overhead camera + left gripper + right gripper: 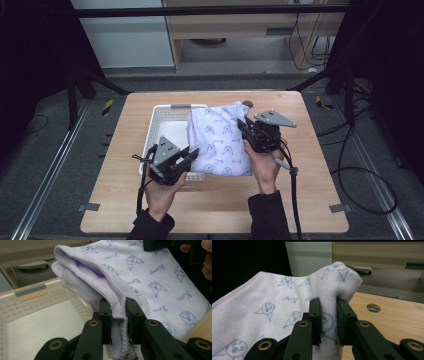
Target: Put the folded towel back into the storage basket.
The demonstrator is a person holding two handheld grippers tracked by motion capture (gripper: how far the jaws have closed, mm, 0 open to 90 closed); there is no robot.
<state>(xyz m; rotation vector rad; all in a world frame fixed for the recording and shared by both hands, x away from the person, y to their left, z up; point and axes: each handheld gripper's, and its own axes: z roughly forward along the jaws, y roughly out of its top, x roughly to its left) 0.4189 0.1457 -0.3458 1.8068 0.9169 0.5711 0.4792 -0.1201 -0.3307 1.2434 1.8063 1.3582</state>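
Gripping the folded pale lilac cloth printed with small blue faces (220,142), the left gripper (191,155) is pinching its stitched near-left corner, jaws clamped on the hem. The cloth is hanging over the right half of the white perforated plastic basket (162,117), long axis running from near-left to far-right. Basket floor under the cloth is staying hidden. The right gripper (243,128) is clamping the far-right corner. Bare wooden tabletop (320,165) is lying open to the right.

left gripper (191,154): fingers clamped, raised | right gripper (243,127): fingers clamped, raised
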